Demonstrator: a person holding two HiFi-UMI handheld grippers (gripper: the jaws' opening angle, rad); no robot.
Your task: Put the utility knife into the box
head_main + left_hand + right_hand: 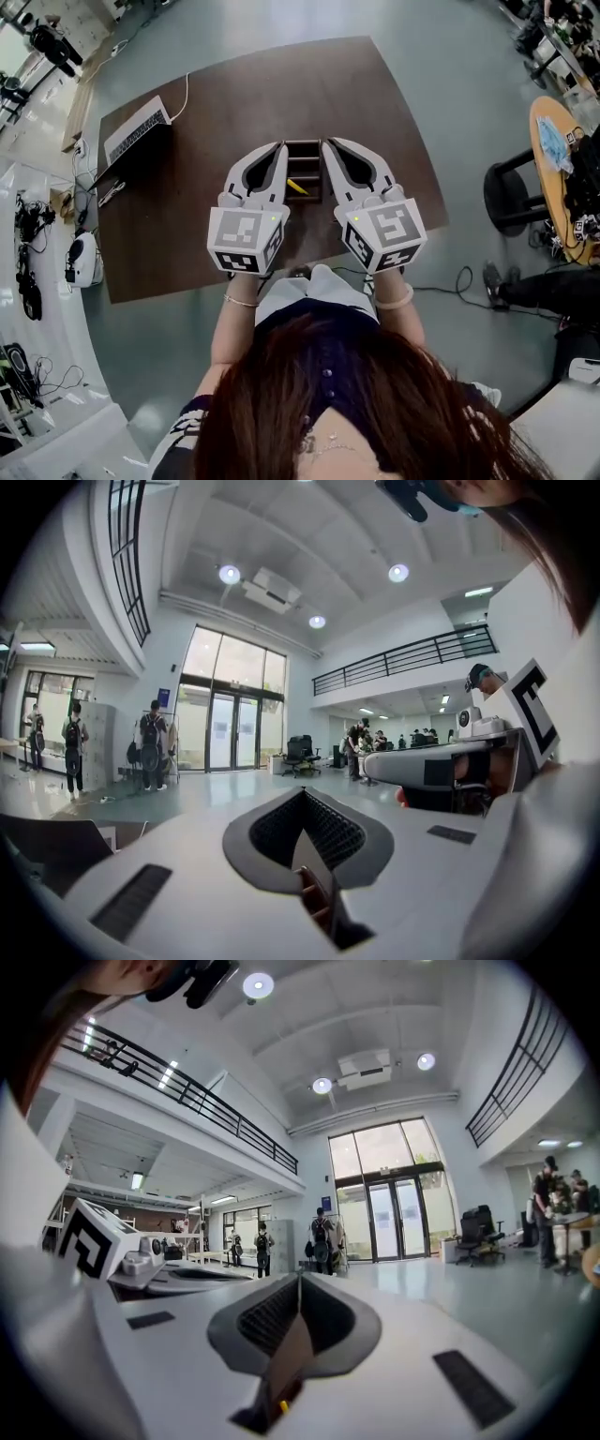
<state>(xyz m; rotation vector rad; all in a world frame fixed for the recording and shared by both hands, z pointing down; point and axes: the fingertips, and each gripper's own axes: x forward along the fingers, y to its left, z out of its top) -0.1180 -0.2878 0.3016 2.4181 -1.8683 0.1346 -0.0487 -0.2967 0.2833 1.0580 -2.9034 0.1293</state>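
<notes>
On the brown table (216, 112) stands a dark wooden box (303, 153) with slatted compartments. The yellow utility knife (297, 187) shows inside the box's outline, in the gap between my two grippers. My left gripper (280, 144) hovers over the box's left edge and my right gripper (325, 142) over its right edge, both above the table. Each is shut with nothing held. In the left gripper view the jaws (302, 797) meet and point out level into the hall. The right gripper view shows the same, with a sliver of yellow knife (282, 1404) below the shut jaws.
An open laptop (138, 131) with a white cable sits at the table's far left corner. A black stool (511, 192) and a round wooden table (561, 173) stand to the right. People (150, 742) stand by the glass doors far off.
</notes>
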